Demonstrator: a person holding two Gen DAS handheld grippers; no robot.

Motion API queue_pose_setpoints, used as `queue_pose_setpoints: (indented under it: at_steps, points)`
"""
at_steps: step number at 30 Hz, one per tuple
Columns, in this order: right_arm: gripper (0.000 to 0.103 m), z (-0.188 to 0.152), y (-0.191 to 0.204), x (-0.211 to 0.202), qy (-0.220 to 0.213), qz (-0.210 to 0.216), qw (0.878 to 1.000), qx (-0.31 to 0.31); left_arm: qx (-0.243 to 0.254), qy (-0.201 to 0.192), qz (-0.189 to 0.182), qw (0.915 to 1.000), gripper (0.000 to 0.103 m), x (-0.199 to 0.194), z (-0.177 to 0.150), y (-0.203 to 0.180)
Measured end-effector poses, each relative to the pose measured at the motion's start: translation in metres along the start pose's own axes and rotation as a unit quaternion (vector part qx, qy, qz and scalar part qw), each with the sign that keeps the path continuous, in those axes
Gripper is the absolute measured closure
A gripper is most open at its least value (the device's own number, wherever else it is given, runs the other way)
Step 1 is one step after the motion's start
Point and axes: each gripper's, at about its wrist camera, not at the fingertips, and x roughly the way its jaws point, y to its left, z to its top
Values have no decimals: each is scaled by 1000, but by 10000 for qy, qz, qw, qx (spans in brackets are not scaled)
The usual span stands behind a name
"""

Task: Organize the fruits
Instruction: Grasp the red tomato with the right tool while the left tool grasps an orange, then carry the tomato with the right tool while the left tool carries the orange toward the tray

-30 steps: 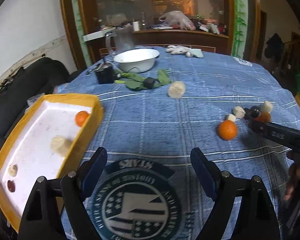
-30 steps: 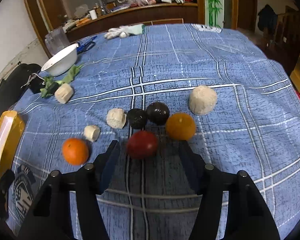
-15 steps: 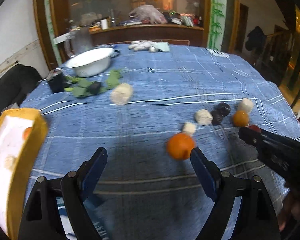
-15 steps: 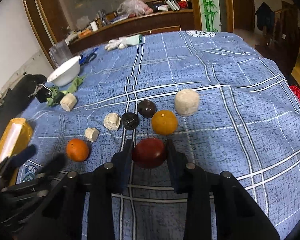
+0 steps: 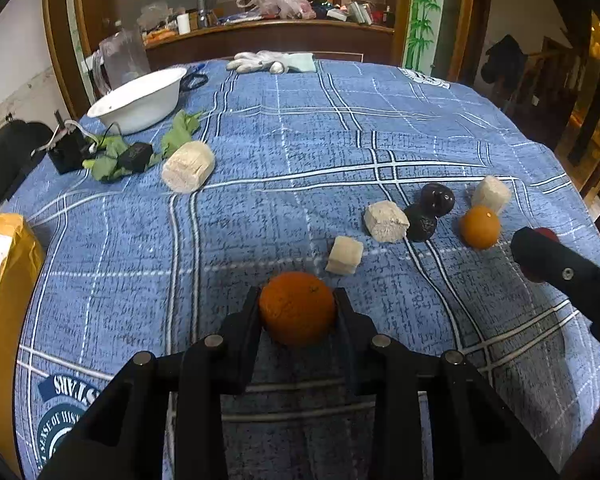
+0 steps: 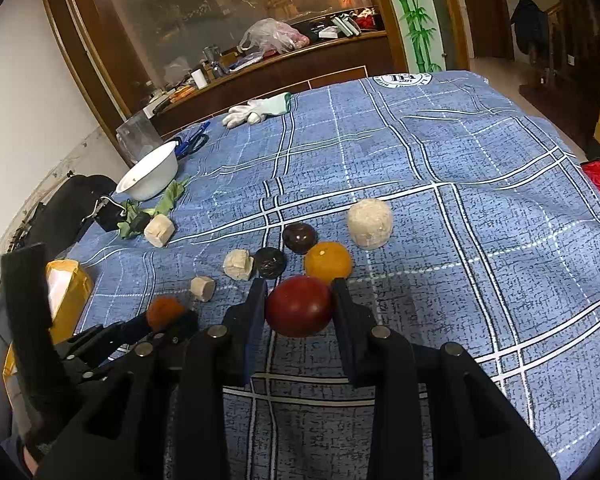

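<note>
**A:** ok so nearest first: the left claw is clamped on the orange, one finger pressed on each side, fruit sitting low over the blue checked cloth on the bench. The right claw is doing the same with the dark red fruit, squeezed tight between both fingers.

**B:** and the loose stuff?

**A:** just past the red one there's a yellow-orange fruit, then two dark round fruits side by side, with pale chunky pieces scattered around them. Another pale chunk sits off left by some green leaves.

**B:** tray?

**A:** yellow tray at the left edge of the bench. Further back: white bowl, and a white glove at the far edge.
</note>
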Motion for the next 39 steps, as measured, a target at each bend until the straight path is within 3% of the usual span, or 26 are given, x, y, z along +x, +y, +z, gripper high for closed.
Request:
queue_pose_setpoints:
  at_steps: [10,22,39]
  points:
    - [69,-6,14,-7,43,-150,9994,-300,-156,-178,105,9997,70,-53,-34,23]
    - [69,-46,43,-67,-108,-275,9980,-563,-330,-475,78,9983,70,-106,-61,53]
    - [69,-66,84,-76,-88,-107,9955,-938,-591,-703,294,9953,70,-130,-72,82]
